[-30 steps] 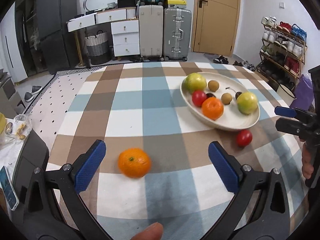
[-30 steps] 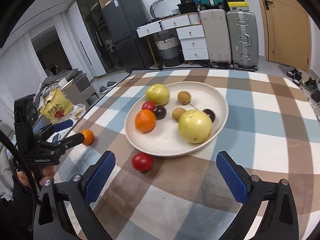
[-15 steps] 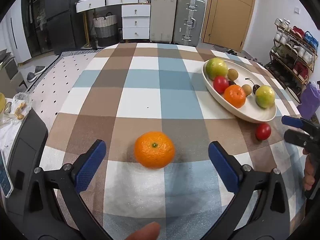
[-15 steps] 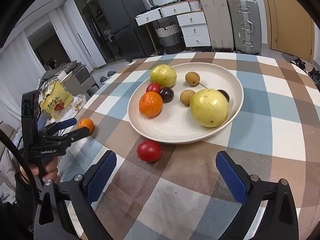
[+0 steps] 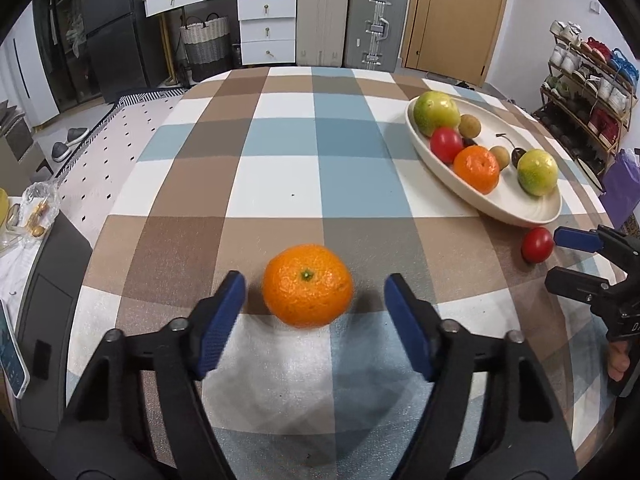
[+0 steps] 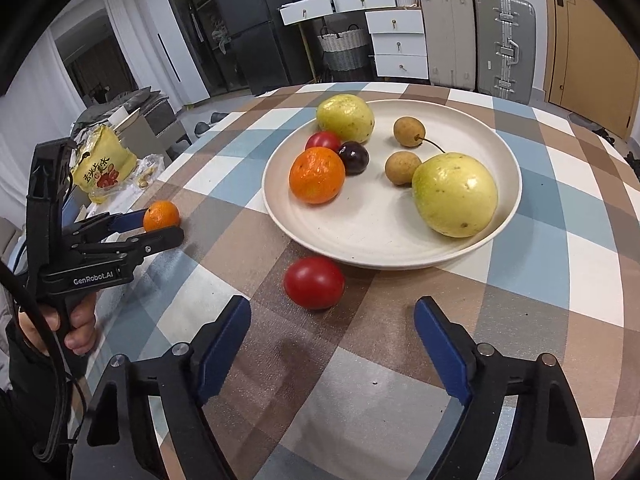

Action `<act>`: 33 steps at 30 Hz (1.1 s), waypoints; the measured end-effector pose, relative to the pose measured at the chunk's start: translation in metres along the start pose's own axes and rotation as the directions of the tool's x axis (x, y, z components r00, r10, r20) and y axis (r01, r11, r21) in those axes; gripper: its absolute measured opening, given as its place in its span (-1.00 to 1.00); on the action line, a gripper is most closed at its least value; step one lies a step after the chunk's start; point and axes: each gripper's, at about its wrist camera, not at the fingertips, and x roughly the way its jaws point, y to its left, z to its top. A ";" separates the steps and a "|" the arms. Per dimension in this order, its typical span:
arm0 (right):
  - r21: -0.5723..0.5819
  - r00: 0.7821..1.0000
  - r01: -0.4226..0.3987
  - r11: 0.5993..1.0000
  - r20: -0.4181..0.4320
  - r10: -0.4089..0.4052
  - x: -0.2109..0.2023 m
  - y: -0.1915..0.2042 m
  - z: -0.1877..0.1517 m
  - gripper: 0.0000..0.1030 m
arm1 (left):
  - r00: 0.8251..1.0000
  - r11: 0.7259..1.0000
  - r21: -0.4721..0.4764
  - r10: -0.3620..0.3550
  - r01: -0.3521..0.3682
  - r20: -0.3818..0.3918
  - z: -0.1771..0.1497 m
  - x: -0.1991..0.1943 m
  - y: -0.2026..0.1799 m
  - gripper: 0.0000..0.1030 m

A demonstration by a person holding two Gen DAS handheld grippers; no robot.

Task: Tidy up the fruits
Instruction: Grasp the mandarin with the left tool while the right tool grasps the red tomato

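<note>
Loose tangerine point(image 5: 307, 285) on the checked tablecloth point(image 5: 280, 184), well left of the plate point(image 5: 532, 216), stem scar up. Left gripper point(image 5: 311, 296) level with it, low over the cloth, pointing toward the room's far wall; blue pads point(image 5: 224, 320) spread either side of the fruit, a gap showing on each side, not touching it. In the right wrist view the same gripper point(image 6: 160, 226) reaches in from the left, its fingers flanking the tangerine point(image 6: 161, 216); the hand point(image 6: 76, 326) wraps the handle below.

Red tomato point(image 6: 314, 282) on the cloth just beside the plate's near rim point(image 6: 360, 258), apart from it. Right gripper point(image 6: 332, 336) just behind the tomato, low, aimed at the plate; pads spread wide, tomato ahead of the tips and left of centre, no contact.

On the plate: two yellow-green round fruits point(image 6: 455, 194), one tangerine point(image 6: 317, 175), a red tomato point(image 6: 322, 141), a dark cherry point(image 6: 354, 157), two small brown fruits point(image 6: 401, 167).

Beyond the plate: suitcases point(image 5: 376, 20), white drawers point(image 5: 266, 26).
</note>
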 end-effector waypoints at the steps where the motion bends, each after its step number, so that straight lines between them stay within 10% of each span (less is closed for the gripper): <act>1: 0.000 1.000 -0.001 1.000 0.000 0.001 0.000 0.000 0.000 0.65 | 1.000 1.000 0.000 -0.003 0.003 0.000 -0.001 0.000 0.000 0.25; 8: -0.018 1.000 0.013 1.000 -0.002 -0.013 0.005 0.005 0.003 0.44 | 1.000 1.000 0.025 0.000 0.000 0.027 -0.002 -0.003 -0.003 -0.24; 23: -0.050 0.999 0.033 0.998 0.003 -0.033 0.008 0.012 0.004 -0.36 | 0.998 0.997 0.055 -0.059 0.057 0.039 -0.004 -0.009 -0.013 -0.25; 33: -0.048 1.000 0.009 0.999 0.018 -0.008 0.004 0.011 0.001 -0.37 | 0.996 0.995 0.063 -0.080 0.077 0.047 -0.006 -0.012 -0.016 -0.25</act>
